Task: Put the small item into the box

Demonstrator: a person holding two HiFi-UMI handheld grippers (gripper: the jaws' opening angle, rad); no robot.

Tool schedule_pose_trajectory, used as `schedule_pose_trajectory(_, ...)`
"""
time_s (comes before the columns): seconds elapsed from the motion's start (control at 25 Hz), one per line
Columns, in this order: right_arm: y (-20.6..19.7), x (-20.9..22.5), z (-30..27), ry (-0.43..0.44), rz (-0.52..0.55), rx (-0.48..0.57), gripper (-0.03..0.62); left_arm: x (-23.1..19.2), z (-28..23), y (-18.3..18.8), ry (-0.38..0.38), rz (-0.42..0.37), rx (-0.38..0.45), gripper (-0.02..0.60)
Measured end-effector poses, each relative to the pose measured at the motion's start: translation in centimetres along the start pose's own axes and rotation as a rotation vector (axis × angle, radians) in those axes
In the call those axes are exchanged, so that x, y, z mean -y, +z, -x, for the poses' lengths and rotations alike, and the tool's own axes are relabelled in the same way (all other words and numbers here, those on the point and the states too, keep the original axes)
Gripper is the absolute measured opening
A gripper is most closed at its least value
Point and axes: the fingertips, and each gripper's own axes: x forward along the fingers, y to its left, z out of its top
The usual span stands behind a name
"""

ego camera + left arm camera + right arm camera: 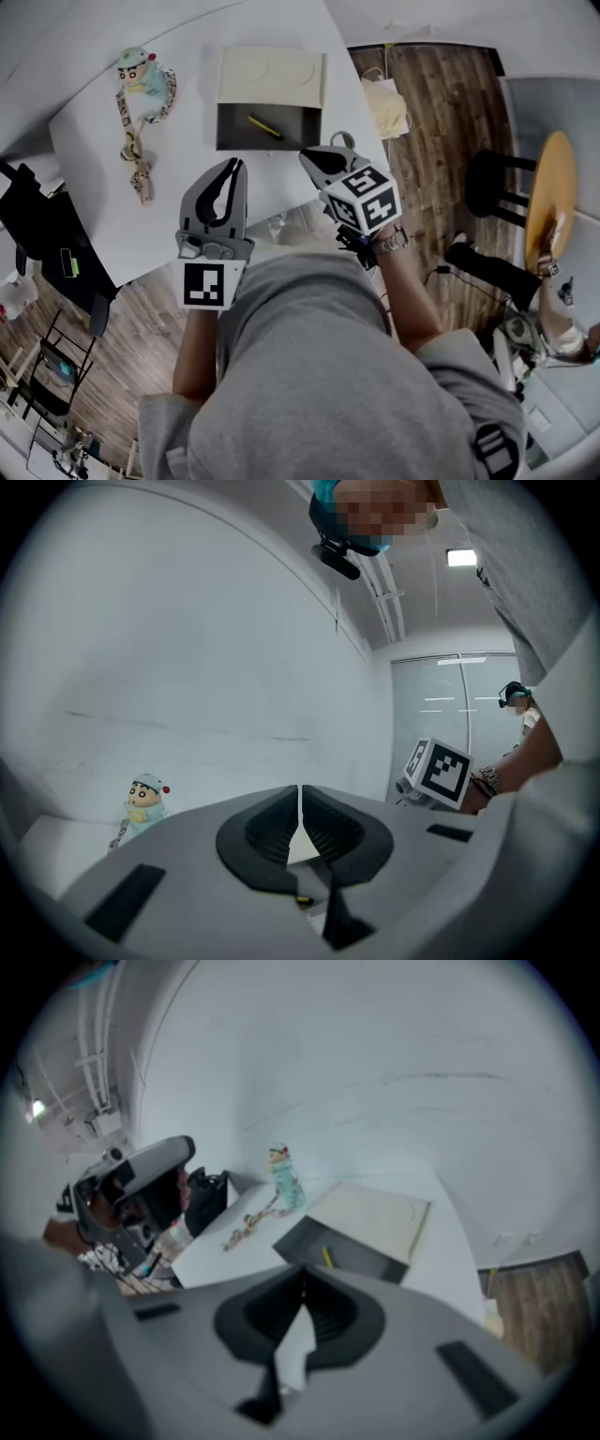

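Observation:
A dark grey open box (pixel 234 128) stands on the white table (pixel 94 150), its cream lid (pixel 270 77) lying flat behind it. A small yellow stick (pixel 264 127) lies inside the box and shows again as the yellow stick (pixel 326 1256) in the box (pixel 361 1258) in the right gripper view. My left gripper (pixel 240 166) hovers over the table's near edge, jaws shut and empty. My right gripper (pixel 308 156) hangs just in front of the box's near right corner, also shut with nothing in it.
A cartoon toy figure (pixel 142 69) on a patterned lanyard (pixel 136 150) lies at the table's far left. Right of the table are wooden floor, a cloth bag (pixel 386 105) and a black stool (pixel 494 184). A black bag (pixel 37 230) sits at the left.

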Motion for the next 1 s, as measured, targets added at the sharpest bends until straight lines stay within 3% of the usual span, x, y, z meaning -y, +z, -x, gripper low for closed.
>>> schedule_pose_trajectory(0.64, 3.0, -3.2, 9.0, -0.003, -0.006, 0.257, 0.034, 3.7, 4.9, 2.3, 0.035, -0.05, 0.065, 0.044)
schedule_pose_trajectory(1.0, 6.2, -6.8, 13.0, -0.003, 0.058, 0.401, 0.034, 4.3, 6.4, 5.0, 0.032, -0.067, 0.119, 0.044)
